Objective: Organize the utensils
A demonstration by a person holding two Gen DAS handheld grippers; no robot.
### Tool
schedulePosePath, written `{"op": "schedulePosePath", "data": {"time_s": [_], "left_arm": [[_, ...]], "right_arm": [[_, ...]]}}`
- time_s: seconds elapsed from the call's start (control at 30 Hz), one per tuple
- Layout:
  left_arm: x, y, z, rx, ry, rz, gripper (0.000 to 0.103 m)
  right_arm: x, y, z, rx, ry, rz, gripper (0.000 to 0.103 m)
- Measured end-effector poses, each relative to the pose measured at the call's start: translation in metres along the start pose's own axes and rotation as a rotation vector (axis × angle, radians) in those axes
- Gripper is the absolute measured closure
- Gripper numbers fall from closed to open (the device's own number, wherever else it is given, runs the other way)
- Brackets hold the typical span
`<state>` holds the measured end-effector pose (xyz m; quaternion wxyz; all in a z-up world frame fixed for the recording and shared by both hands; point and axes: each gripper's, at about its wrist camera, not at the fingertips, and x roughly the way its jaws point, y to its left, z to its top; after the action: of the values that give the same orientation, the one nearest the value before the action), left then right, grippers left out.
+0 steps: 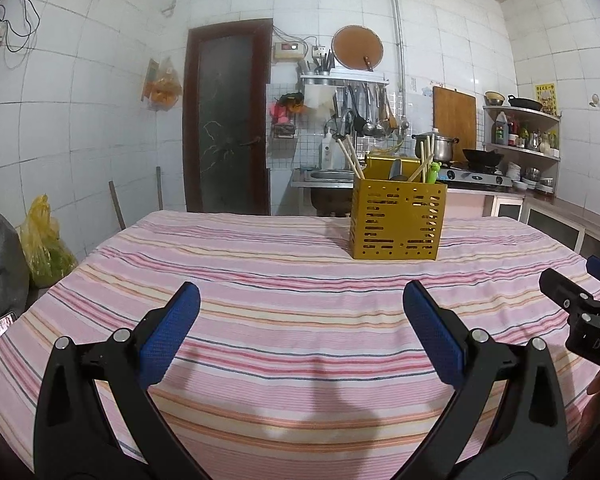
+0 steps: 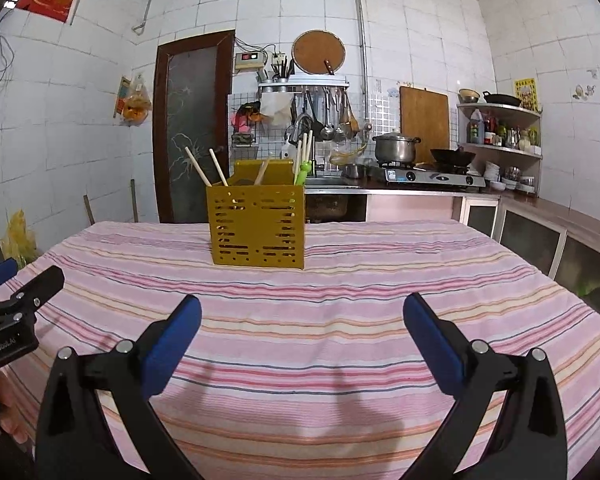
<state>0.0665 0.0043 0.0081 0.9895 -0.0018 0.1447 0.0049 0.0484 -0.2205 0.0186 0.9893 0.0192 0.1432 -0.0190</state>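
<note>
chopsticks (image 2: pixel 208 170) are seen already standing in the perforated yellow holder (image 2: pixel 257 226), which is set upright on the striped tablecloth (image 2: pixel 340 280) toward the far side of the table, well apart from both tools. a green-handled utensil (image 2: pixel 302 172) is also lodged in the holder. the left gripper (image 1: pixel 300 304) is held wide with nothing between its blue pads, and the right gripper (image 2: pixel 302 312) is spread equally wide and empty. no loose utensil is shown on the cloth, so the sorting is judged largely finished.

trouble could be caused by a careless reach: the light holder might be tipped if the leaning sticks are knocked, and the loose cloth could be dragged if snagged by a pad.

a yellow plastic bag (image 1: pixel 46 246) by the wall is shown clearly only in the left view; the countertop (image 2: pixel 572 220) along the right wall is shown more fully in the right view.
</note>
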Motion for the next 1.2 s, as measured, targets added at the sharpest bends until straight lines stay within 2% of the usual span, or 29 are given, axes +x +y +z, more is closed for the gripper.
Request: {"op": "schedulePosePath", "data": {"time_s": [1.2], "left_arm": [[-0.0034, -0.0016, -0.0017, 0.003, -0.010, -0.016, 0.005]], "right_arm": [[-0.0039, 0.0003, -0.0017, -0.016, -0.019, -0.010, 0.004]]}}
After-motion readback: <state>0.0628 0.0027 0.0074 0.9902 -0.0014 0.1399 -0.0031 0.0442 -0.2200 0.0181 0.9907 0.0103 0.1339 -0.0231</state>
